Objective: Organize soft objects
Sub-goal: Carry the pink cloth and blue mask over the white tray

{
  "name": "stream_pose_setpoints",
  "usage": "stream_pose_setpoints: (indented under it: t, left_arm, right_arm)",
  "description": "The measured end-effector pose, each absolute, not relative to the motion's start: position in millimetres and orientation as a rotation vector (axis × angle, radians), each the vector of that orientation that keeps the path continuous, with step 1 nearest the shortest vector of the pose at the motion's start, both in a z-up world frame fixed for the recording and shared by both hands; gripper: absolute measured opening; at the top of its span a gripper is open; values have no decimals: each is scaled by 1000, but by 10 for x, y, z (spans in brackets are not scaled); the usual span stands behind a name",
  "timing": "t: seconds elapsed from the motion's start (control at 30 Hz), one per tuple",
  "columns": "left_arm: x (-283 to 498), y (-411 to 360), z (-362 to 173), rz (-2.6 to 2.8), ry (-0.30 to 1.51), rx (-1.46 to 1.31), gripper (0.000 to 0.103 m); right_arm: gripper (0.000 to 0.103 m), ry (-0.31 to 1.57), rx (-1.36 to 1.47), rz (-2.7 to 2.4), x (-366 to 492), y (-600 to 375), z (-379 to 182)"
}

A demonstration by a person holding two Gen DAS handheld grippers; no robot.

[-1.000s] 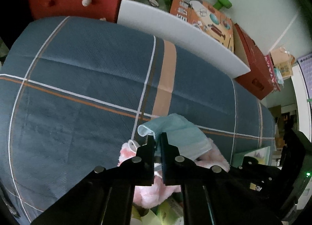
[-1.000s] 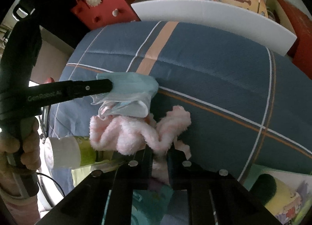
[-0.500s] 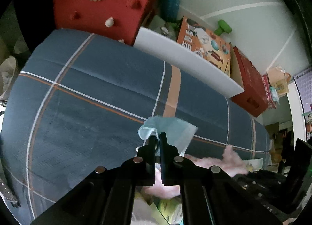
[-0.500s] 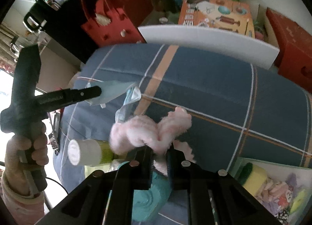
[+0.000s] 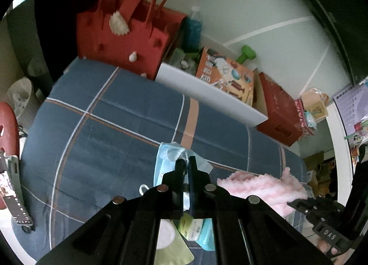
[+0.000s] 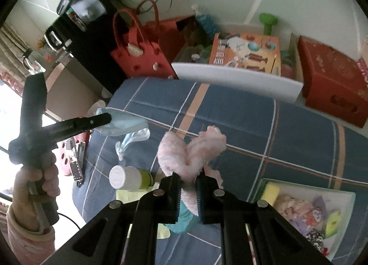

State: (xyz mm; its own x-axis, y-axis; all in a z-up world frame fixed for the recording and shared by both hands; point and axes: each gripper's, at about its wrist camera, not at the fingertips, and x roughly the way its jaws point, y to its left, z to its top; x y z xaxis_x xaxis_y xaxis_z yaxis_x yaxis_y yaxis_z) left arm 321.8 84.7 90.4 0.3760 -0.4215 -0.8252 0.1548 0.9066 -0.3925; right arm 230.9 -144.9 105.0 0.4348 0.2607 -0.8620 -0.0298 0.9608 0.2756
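Observation:
My left gripper (image 5: 186, 161) is shut on a light blue face mask (image 5: 166, 152), which hangs above the blue plaid bedcover (image 5: 110, 131). In the right wrist view the same mask (image 6: 125, 123) dangles from the left gripper (image 6: 110, 118), held by a hand at the left. My right gripper (image 6: 188, 178) is shut on a fluffy pink sock (image 6: 195, 147), lifted off the bed. That pink sock (image 5: 264, 184) also shows at the right of the left wrist view.
A white-capped green bottle (image 6: 128, 177), a yellow-green pouch (image 5: 174, 251) and a teal item (image 6: 184, 219) lie on the bed below the grippers. A tray (image 6: 262, 186) of soft items sits at lower right. A red bag (image 5: 124, 42), white board (image 5: 207, 95) and boxes stand behind the bed.
Both grippers have risen from the bed, carrying the mask and the pink sock up and apart. The bed looks smaller and more of the room shows.

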Motion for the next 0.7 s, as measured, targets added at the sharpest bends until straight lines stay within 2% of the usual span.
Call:
stream_pose_setpoints:
  t: [0.43, 0.7]
  left_arm:
    - [2747, 820, 1575, -413, 1035, -249, 3]
    - [2373, 573, 1840, -485, 1001, -234, 3]
  right_arm:
    - [12, 982, 258, 148, 1775, -1707, 1794]
    - [12, 949, 263, 95, 1346, -1982, 2054]
